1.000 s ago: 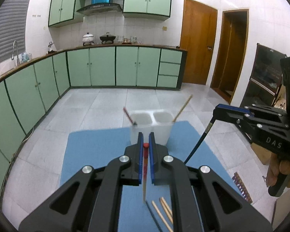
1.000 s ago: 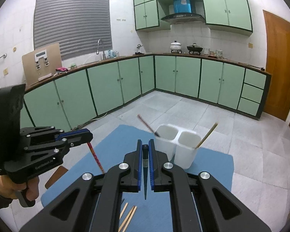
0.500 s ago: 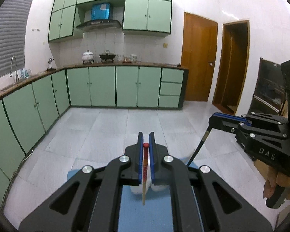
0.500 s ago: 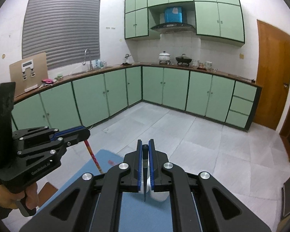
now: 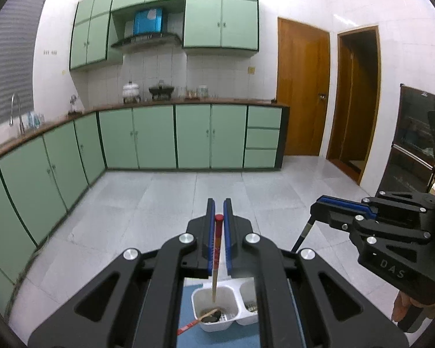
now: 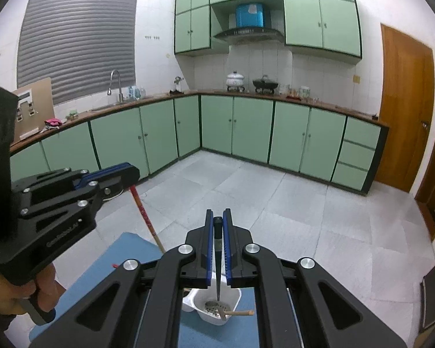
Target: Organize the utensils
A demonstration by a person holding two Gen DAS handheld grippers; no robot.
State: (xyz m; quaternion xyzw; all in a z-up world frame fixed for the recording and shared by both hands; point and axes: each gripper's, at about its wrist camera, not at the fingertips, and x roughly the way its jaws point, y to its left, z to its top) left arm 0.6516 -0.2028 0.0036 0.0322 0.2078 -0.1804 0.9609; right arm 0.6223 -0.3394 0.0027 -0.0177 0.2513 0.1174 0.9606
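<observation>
Chopsticks, thin, light, stiff and likely slippery, hang pinched near their tops: red one (image 5: 217,246) in left gripper (image 5: 218,220), black one (image 6: 218,258) in right gripper (image 6: 217,223), above holder (image 5: 198,298).

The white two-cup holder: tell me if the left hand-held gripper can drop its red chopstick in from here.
Probably yes. The left hand-held gripper holds the red chopstick upright, its tip over the left cup of the white holder. Nothing blocks the way; one chopstick already leans there.

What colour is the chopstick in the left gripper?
Red at the top, fading to tan at the tip; clearest in the left wrist view.
</observation>
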